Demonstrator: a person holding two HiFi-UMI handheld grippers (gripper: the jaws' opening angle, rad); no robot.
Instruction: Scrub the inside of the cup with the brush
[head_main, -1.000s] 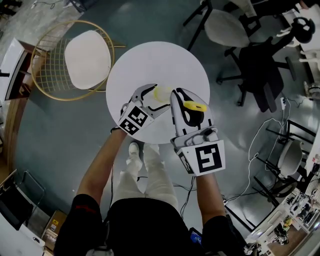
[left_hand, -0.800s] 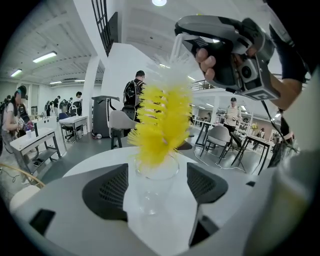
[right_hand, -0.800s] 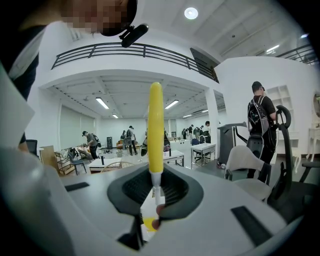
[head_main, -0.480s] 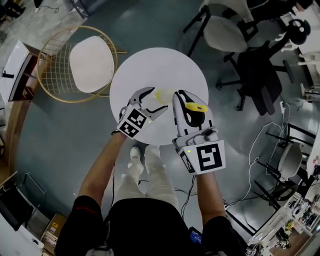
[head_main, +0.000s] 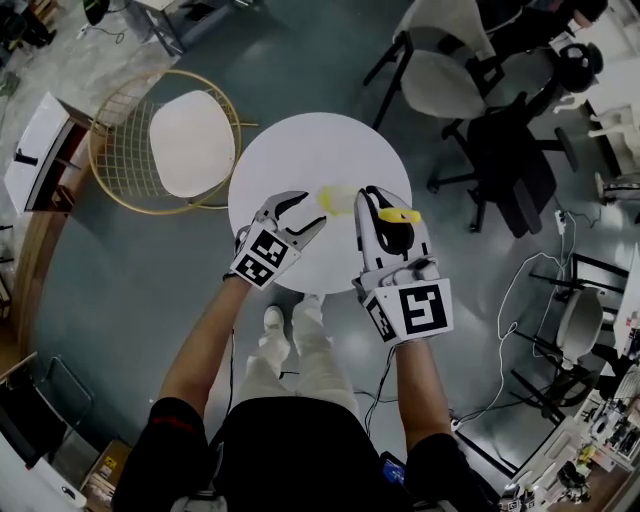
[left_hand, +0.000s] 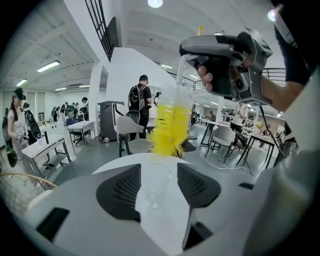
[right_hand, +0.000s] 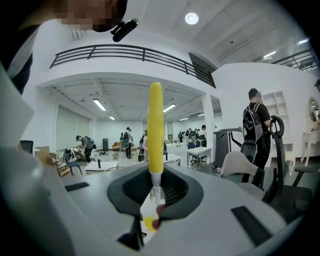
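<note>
Fingers (left_hand: 120, 192) on left gripper (left_hand: 159, 169), just closing, pinch cup (left_hand: 156, 189) (right gripper (right_hand: 156, 175) pinches brush (right_hand: 155, 125)).

Over the table (head_main: 320, 140), the cup (left_hand: 156, 187) sits between the left gripper's (head_main: 311, 210) fingers (left_hand: 120, 192) — brush (left_hand: 167, 130) just beyond its rim.

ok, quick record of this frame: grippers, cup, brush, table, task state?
left gripper: jaws have just been closing, now on the cup
right gripper: jaws shut on the brush handle
cup: clear, upright between the left jaws
brush: yellow bristles above the cup's mouth in the left gripper view, not inside
table: round, white, under both grippers
scrubbing: not yet begun
</note>
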